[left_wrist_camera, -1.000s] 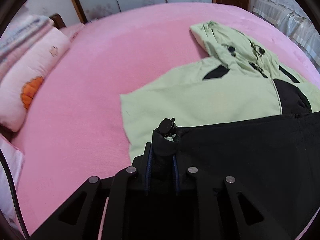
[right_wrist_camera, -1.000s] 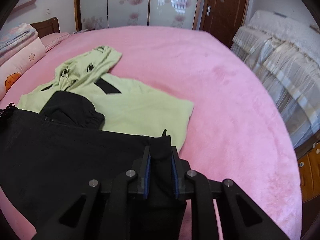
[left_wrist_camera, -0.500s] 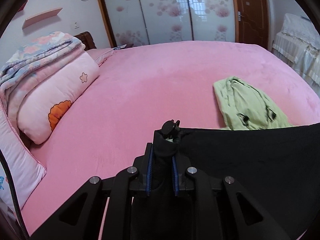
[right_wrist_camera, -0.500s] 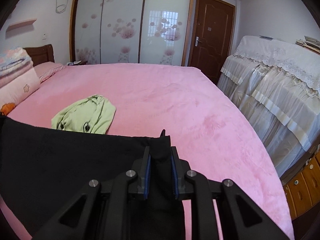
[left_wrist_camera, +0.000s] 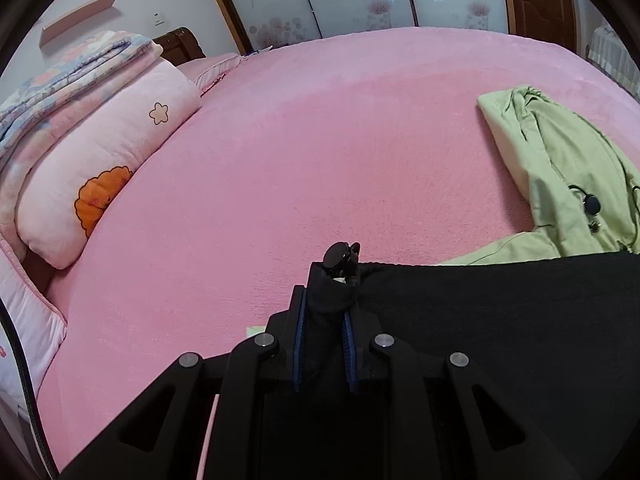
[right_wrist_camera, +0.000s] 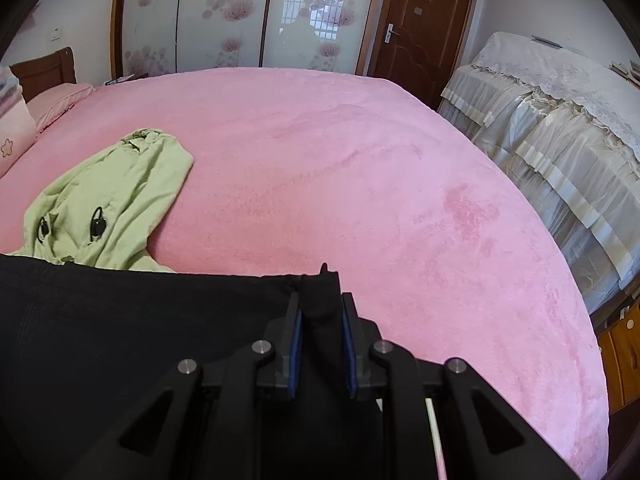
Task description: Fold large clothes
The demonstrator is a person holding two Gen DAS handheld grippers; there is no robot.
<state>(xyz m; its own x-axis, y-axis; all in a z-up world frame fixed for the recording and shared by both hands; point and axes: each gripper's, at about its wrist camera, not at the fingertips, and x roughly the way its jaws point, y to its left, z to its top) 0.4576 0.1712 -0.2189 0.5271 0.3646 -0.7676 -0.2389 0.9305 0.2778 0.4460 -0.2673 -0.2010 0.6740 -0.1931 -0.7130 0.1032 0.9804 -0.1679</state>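
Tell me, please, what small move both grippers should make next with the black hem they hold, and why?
Probably lower it and let go. The left gripper and right gripper each pinch a corner of the black hem, stretched between them over the jacket body, with only the green hood uncovered on the pink bed.

Home bedroom: wide bed [left_wrist_camera: 340,152] under pink cover, pillow [left_wrist_camera: 100,168], folded quilt [left_wrist_camera: 72,68], flowered sliding wardrobe doors [right_wrist_camera: 224,20], wooden door [right_wrist_camera: 424,28].
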